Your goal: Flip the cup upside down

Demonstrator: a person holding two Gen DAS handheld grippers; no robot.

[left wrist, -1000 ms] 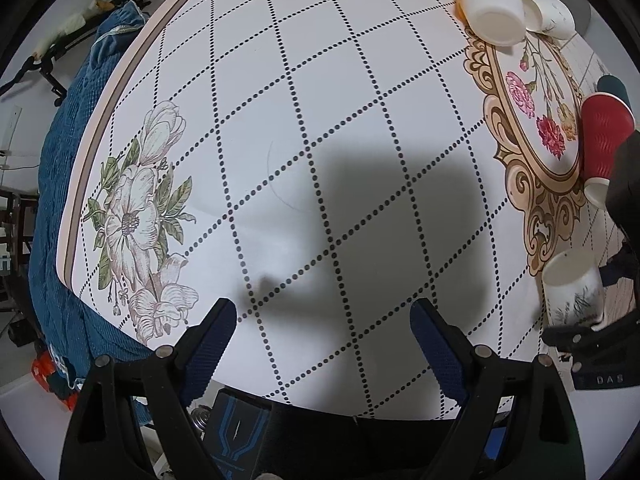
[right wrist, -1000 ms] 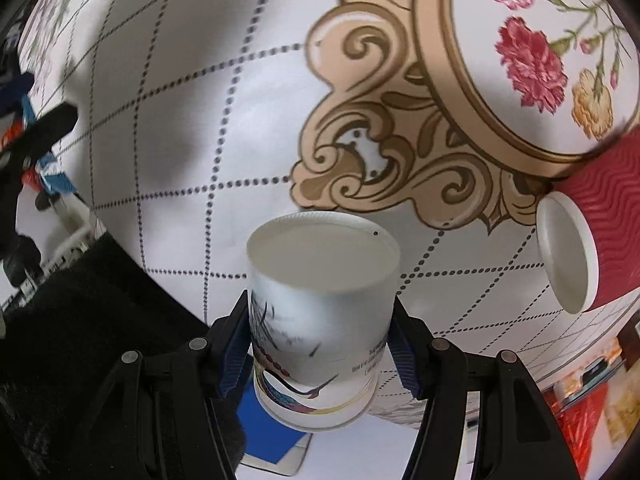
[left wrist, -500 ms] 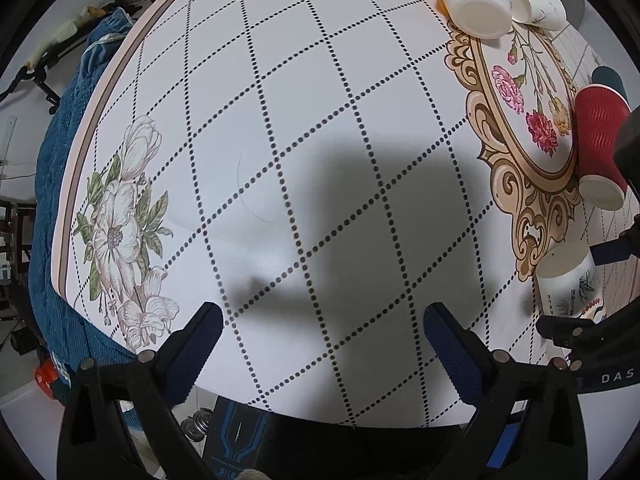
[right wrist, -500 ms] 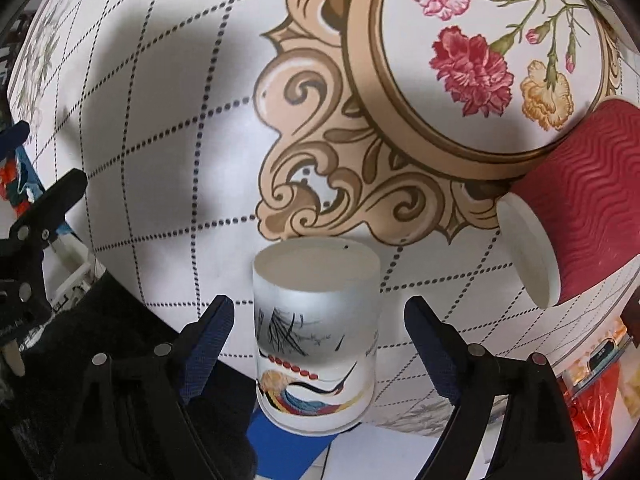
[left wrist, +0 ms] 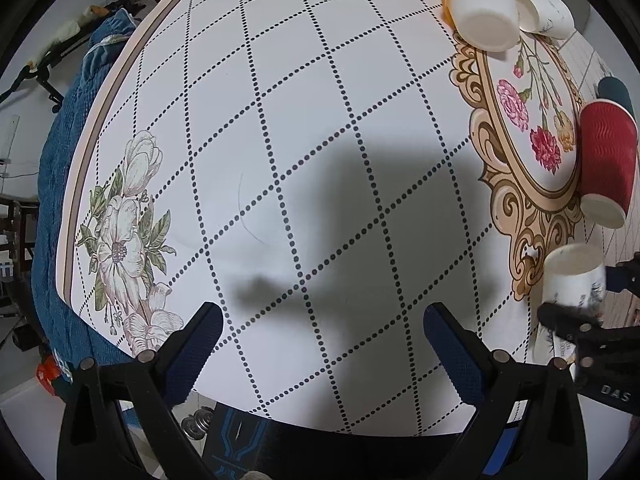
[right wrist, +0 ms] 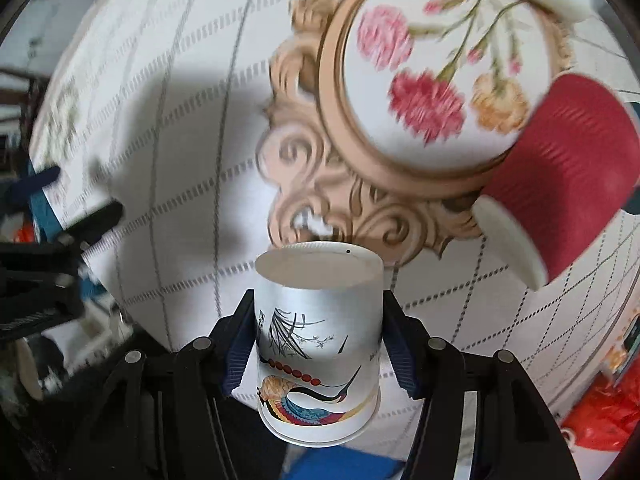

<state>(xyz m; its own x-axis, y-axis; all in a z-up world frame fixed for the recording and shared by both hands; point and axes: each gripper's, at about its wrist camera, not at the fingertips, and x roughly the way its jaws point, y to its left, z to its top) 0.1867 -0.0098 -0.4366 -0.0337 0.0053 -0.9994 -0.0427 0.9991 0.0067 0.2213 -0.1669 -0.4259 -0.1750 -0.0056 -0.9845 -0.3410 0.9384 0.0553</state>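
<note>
A white paper cup with a bird print [right wrist: 318,344] stands upside down, base up, near the table's front edge. My right gripper [right wrist: 318,340] has its blue pads against both sides of the cup. The same cup shows at the right edge of the left wrist view [left wrist: 576,280] between the right gripper's fingers. My left gripper [left wrist: 320,344] is open and empty above the white dotted tablecloth [left wrist: 280,160], well left of the cup.
A red ribbed cup [right wrist: 560,176] lies on its side right of the white cup; it also shows in the left wrist view [left wrist: 606,160]. An orange cup [left wrist: 478,8] and a small white cup [left wrist: 546,12] lie at the far end. The table's edge is close below both grippers.
The right gripper was shut on the cup, opened wide half a second ago, and now has closed on it again. The right view is blurred by motion. The left gripper stayed open.
</note>
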